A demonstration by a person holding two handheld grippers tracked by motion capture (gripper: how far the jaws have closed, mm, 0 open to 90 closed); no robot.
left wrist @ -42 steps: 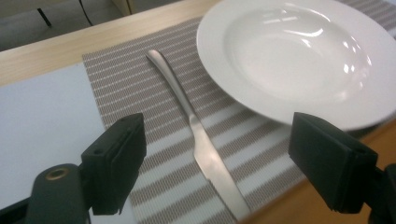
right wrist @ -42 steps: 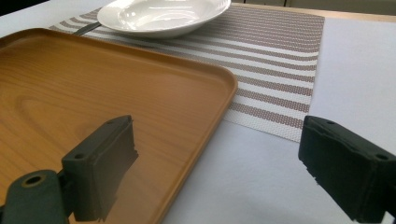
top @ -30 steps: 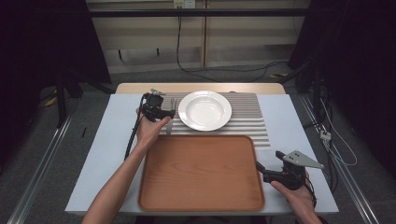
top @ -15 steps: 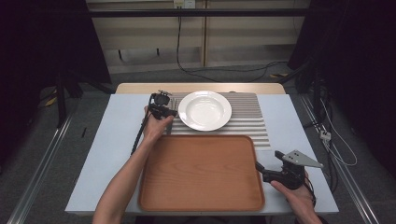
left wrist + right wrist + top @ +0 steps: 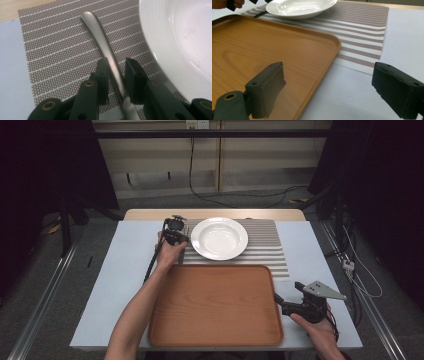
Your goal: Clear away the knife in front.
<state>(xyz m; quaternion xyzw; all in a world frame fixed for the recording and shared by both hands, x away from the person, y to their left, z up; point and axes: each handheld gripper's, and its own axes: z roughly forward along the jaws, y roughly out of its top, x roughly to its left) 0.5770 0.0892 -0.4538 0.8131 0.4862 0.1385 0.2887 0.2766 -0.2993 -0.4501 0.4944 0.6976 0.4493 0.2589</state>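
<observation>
Place setting at the far edge of the desk, with an empty wooden tray (image 5: 215, 305) at the near edge. The left tool (image 5: 117, 68) reaches over the striped placemat (image 5: 57, 50) toward a piece of metal cutlery (image 5: 100, 37) that lies flat just beside the left rim of the white plate (image 5: 180, 37). Only the handle can be made out; whether it is a fork, spoon or knife cannot be told. The jaws stand narrowly apart, one on each side of the handle near its middle. One jaw appears to touch the metal; the other shows a slim gap, so the grip is judged not yet closed. Straddling the handle crosswise lets the flat pads close on its thin edges, and approaching from the side away from the plate keeps the tool off the rim.

In the high view the left tool (image 5: 175, 232) sits at the placemat's left border, the forearm crossing the tray's left corner. The right tool (image 5: 282, 302) rests low at the tray's right edge, near the desk's near right corner. Its jaws are wide apart and hold nothing: in its own view the right tool (image 5: 327, 87) has one jaw over the tray's rim (image 5: 332, 50) and the other over the bare desk (image 5: 402, 32). This pose is judged to stand ready to steady or lift the tray, the likely destination for the cutlery.
</observation>
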